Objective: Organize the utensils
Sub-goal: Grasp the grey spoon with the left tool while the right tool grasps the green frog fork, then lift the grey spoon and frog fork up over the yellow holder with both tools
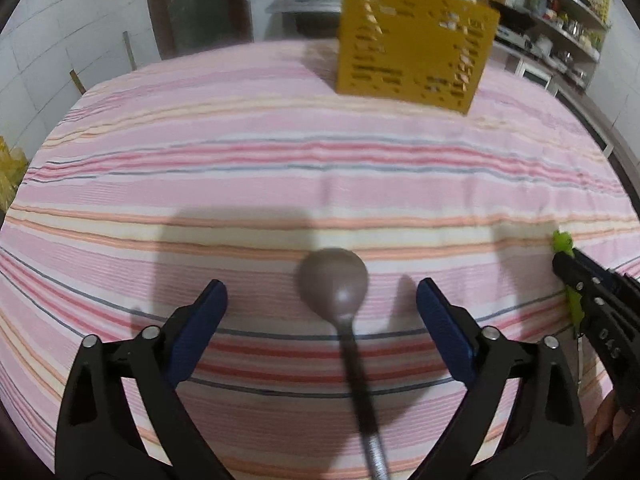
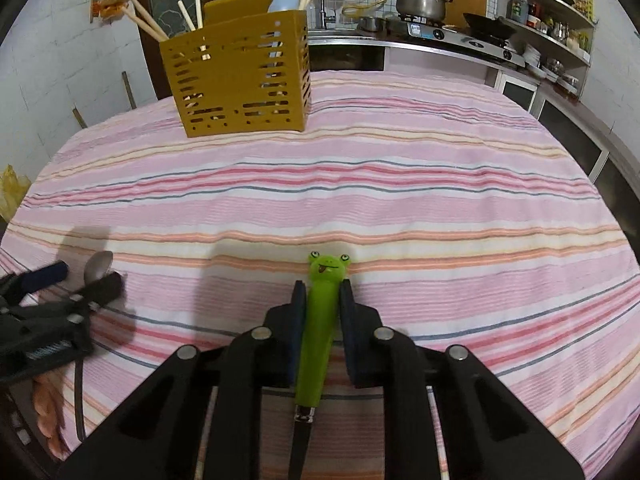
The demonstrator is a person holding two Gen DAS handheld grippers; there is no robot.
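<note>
The left tongs [image 1: 322, 300] stood wide, their blue pads well apart, with a metal spoon [image 1: 334, 284] lying on the striped cloth [image 1: 280, 168] between them; neither pad touched it. The spoon's bowl pointed away from the camera, level with the pad tips, and its dark handle ran back toward the bottom edge of the left wrist view. The picture there was blurred. The right tongs [image 2: 323, 292] were narrow and clamped on the green frog-headed handle [image 2: 320, 320] of a utensil, both pads pressed against its sides. The frog face stuck out past the pad tips, and the metal part ran back under the tongs, where its end could not be seen. From the right wrist view the left tongs showed at the left edge, low over the surface, with the spoon's bowl just beyond them. At the far side of the cloth-covered surface stood a yellow slotted holder [image 2: 240, 80], upright, with chopsticks [image 2: 148, 20] and a pale blue utensil [image 2: 284, 0] standing inside. Both the spoon and the frog-handled utensil were near the front edge, well apart from the holder. Behind the surface ran a kitchen counter with a stove and a pot [image 2: 420, 2].
</note>
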